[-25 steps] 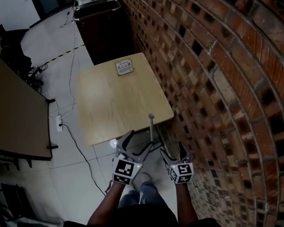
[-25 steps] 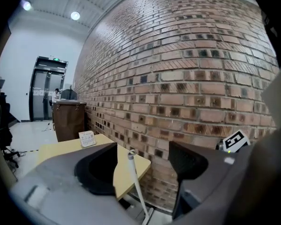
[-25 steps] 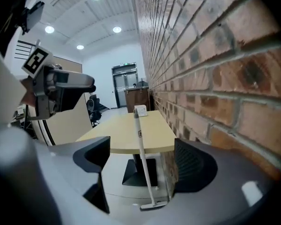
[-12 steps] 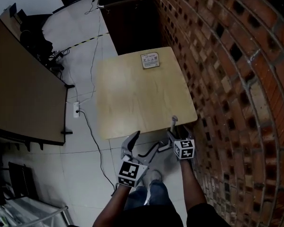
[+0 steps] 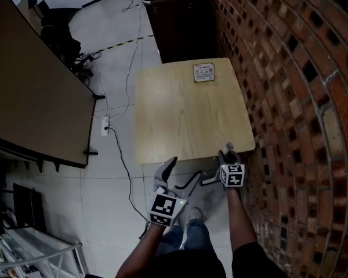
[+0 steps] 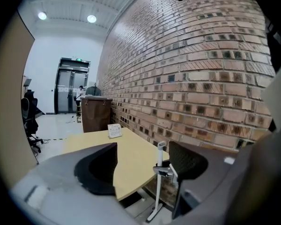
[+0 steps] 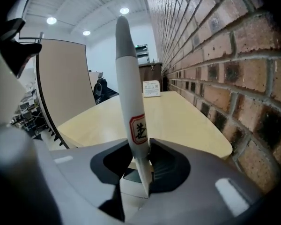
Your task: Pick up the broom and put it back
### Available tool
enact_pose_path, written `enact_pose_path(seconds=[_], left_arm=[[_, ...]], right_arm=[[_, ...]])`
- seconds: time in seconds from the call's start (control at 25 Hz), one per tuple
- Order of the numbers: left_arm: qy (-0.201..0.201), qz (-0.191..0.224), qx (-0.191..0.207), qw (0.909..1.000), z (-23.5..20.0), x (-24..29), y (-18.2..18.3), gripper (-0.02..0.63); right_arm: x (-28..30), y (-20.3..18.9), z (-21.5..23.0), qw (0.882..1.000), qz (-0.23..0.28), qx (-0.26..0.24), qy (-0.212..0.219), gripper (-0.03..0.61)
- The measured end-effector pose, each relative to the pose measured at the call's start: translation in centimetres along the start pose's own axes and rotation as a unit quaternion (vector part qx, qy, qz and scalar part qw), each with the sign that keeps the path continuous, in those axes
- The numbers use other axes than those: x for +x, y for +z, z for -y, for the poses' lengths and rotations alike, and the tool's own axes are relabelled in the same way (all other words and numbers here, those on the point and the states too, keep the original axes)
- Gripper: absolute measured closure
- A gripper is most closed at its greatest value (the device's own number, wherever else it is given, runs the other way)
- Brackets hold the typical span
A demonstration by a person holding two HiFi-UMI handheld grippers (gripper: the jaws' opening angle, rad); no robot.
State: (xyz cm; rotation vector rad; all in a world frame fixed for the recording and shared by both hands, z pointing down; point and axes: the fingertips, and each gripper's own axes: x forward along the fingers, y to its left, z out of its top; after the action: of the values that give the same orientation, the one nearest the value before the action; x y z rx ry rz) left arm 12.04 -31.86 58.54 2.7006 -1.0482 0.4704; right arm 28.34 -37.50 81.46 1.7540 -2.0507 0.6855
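Since my left claw (image 5: 177,176) takes no share of the load, everything hangs on one pinch, and I judge that is where this could fail. The pale wooden table (image 5: 185,109) has its near corner just beside the white plastic broom handle (image 7: 129,78), so a careless lift could knock the pole against that edge. The smooth round shaft could also swivel or slide through the pads, because it is gripped close to its top while the long lower part and the head, which I cannot see, pull from below. The red brick wall (image 5: 290,97) on the right leaves little room to swing. As for the claws, the left one stands wide apart with nothing between its pads, and the handle shows beyond it near the table corner. The right claw (image 5: 225,155) has just been closing, and its jaws are now narrow, pressed on the handle just below its red-bordered label (image 7: 137,129).
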Motion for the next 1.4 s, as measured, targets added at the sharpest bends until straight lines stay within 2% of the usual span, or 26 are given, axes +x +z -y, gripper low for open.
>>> enact_pose_path(seconds=[0.2, 0.32, 0.48, 0.68, 0.88, 1.12, 1.28, 1.4], left_arm=[[0.004, 0.013, -0.004, 0.9999, -0.1, -2.1, 0.5, 0.267], [0.000, 0.018, -0.006, 0.9998, 0.2, -4.0, 0.4, 0.267], [0.004, 0.029, -0.011, 0.9995, 0.3, -6.1, 0.3, 0.267], [0.030, 0.058, -0.011, 0.9978, -0.9, -9.1, 1.9, 0.267], [0.067, 0.099, 0.004, 0.9928, -3.0, -12.6, 4.5, 0.267], [0.132, 0.147, 0.008, 0.9802, -5.7, -18.2, 7.6, 0.267], [0.175, 0.156, 0.026, 0.9718, -7.3, -22.3, 9.3, 0.267], [0.199, 0.176, 0.017, 0.9639, -8.2, -24.9, 10.9, 0.267]], right_arm=[[-2.8, -1.5, -2.0, 0.999, -0.026, -0.035, -0.008, 0.482], [-5.6, -2.6, -3.1, 0.998, -0.044, -0.033, -0.018, 0.485], [-9.4, -1.4, -3.6, 0.999, -0.018, -0.012, -0.035, 0.486], [-14.4, 3.9, -6.4, 0.998, 0.043, -0.007, -0.041, 0.488], [-19.2, 11.0, -11.0, 0.990, 0.127, -0.041, -0.035, 0.488], [-24.4, 18.6, -16.4, 0.974, 0.215, -0.074, -0.013, 0.489], [-27.5, 23.0, -19.6, 0.962, 0.255, -0.098, -0.018, 0.489], [-29.7, 25.4, -21.6, 0.956, 0.275, -0.105, -0.014, 0.489]])
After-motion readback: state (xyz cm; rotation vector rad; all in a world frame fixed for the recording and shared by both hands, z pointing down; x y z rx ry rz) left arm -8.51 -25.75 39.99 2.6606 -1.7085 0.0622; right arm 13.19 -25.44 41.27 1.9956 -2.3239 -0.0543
